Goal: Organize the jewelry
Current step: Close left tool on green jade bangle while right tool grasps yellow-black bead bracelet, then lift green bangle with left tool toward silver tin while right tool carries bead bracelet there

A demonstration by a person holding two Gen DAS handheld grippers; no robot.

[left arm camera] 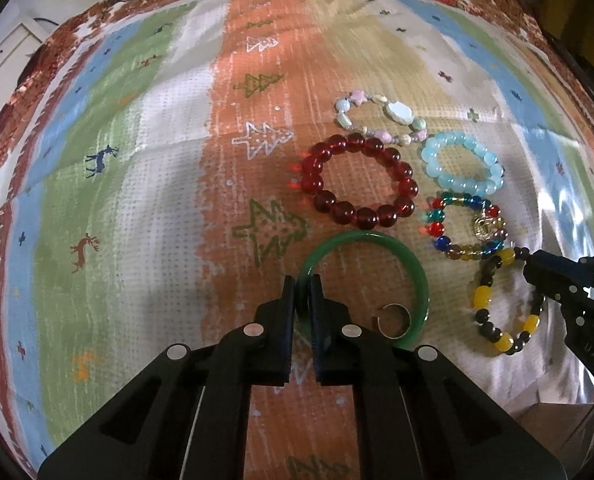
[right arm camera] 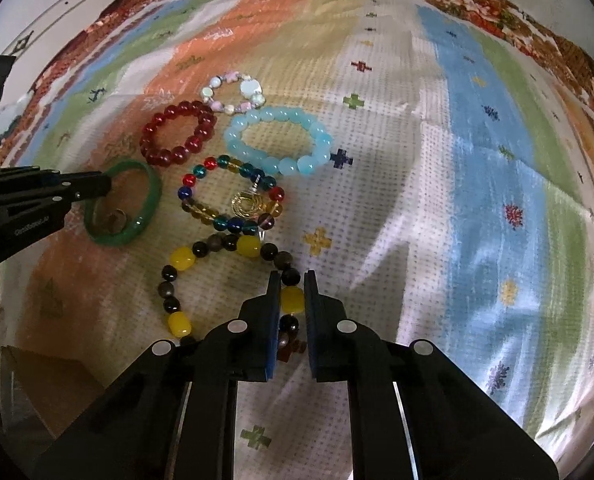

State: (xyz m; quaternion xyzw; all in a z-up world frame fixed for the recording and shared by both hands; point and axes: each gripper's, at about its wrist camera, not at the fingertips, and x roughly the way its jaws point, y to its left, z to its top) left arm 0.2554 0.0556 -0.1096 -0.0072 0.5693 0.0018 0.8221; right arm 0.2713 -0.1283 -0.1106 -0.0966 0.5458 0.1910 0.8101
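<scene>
Gripping on both sides: left gripper [left arm camera: 302, 280] has its fingers nearly closed on the rim of the green bangle [left arm camera: 413, 268], clamped at the bangle's left arc; right gripper [right arm camera: 291, 276] has its fingers drawn in around a yellow bead of the yellow-and-dark bead bracelet [right arm camera: 185, 258], a narrow gap showing either side, so contact looks likely but firm pinch cannot be confirmed; all pieces lie on a patterned cloth [left arm camera: 137, 168] over the worktop; small silver ring [left arm camera: 393, 322] sits inside the bangle's loop, near its right arc, apart from the left fingers; red bead bracelet [left arm camera: 359, 180] lies just beyond the bangle; multicolour bracelet with gold charm [left arm camera: 467, 224] to its right, touching or nearly touching the yellow-and-dark strand; pale blue bracelet [left arm camera: 461, 166] and pastel shell bracelet [left arm camera: 379, 118] farther out; key relation: bangle extends forward and to the right of the left fingers, flat on the cloth, ring enclosed within it, so any drag or lift of the bangle risks sweeping the ring along; yellow-and-dark strand runs away from the right fingers to the left and forward, its far end beside the multicolour piece; judgement: early stage, items clustered, not yet sorted
</scene>
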